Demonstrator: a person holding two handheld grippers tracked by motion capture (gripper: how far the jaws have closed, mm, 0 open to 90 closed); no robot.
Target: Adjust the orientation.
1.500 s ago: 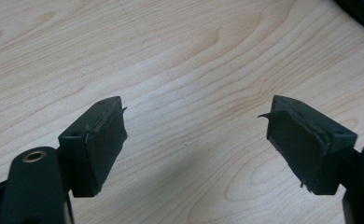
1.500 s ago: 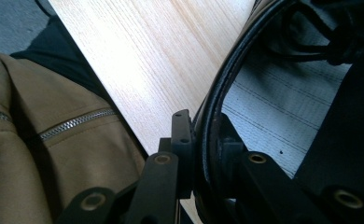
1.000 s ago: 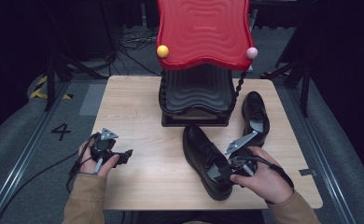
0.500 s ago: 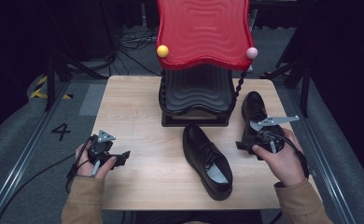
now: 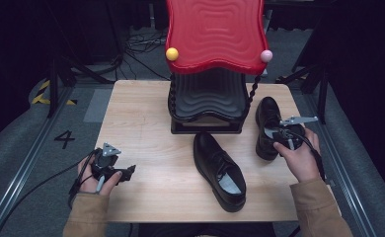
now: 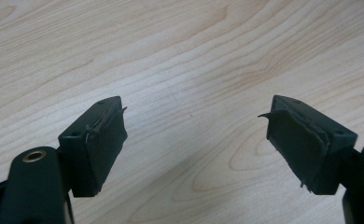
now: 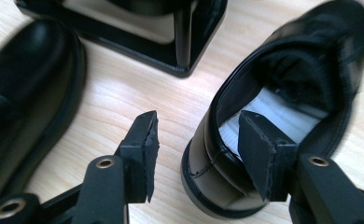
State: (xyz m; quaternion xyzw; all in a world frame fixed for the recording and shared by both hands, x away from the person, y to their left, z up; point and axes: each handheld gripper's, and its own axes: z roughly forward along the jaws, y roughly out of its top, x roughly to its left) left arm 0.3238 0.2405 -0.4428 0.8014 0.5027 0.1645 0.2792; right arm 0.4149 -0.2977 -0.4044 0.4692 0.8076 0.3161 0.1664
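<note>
Right gripper moved off near shoe across to far shoe, jaws just opening; now spread astride its heel wall, one inside, one outside, not pressing. Best seat deeper before closing. Left gripper open, empty over table

A light wooden table with a pale grain carries everything. At the middle of its far edge stands a black ribbed rack with a wavy red plastic top. Just in front of the rack's base lies a black leather lace-up shoe, toe toward the rack. A second black leather shoe stands near the right edge, beside the rack.
</note>
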